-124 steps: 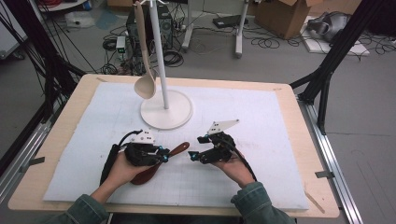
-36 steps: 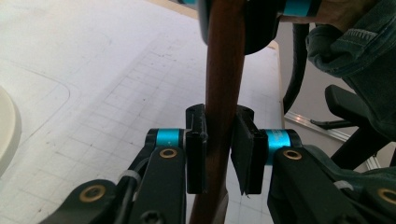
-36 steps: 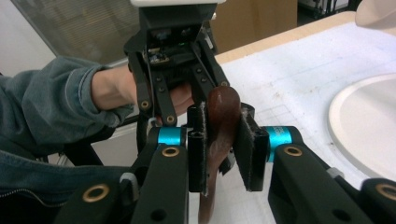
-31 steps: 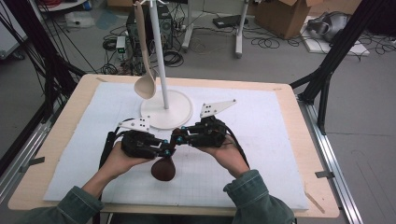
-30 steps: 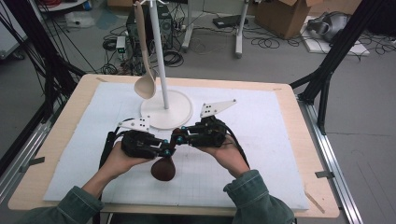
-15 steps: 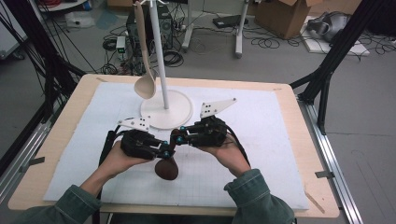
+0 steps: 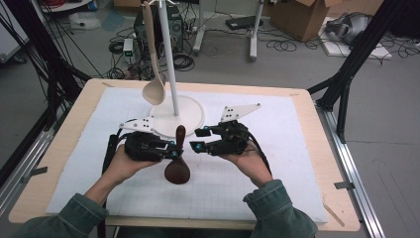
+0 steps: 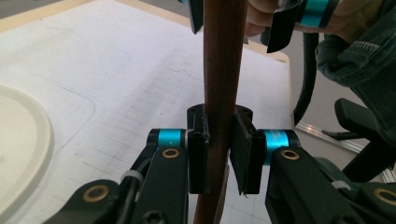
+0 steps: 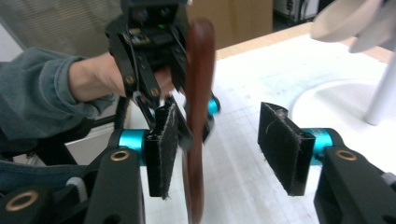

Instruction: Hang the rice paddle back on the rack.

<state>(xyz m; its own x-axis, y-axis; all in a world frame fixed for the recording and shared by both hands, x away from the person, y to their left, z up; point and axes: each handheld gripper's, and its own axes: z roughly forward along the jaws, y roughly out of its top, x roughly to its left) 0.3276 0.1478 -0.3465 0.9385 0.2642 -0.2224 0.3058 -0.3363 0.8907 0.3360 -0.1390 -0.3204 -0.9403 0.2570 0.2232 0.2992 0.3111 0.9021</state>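
Above the white mat (image 7: 277,163), left gripper (image 7: 171,150) jaws clamping dark wooden spoon (image 7: 178,163) upright, right gripper (image 7: 198,140) jaws apart beside it

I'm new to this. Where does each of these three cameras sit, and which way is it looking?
High view: above the person's side, looking forward and down on the table; both forearms, left gripper and right gripper show.
Left gripper view: rides the left gripper, looking along its jaws clamped on the dark wooden spoon.
Right gripper view: rides the right gripper, open, facing the left hand.
All share the spoon.
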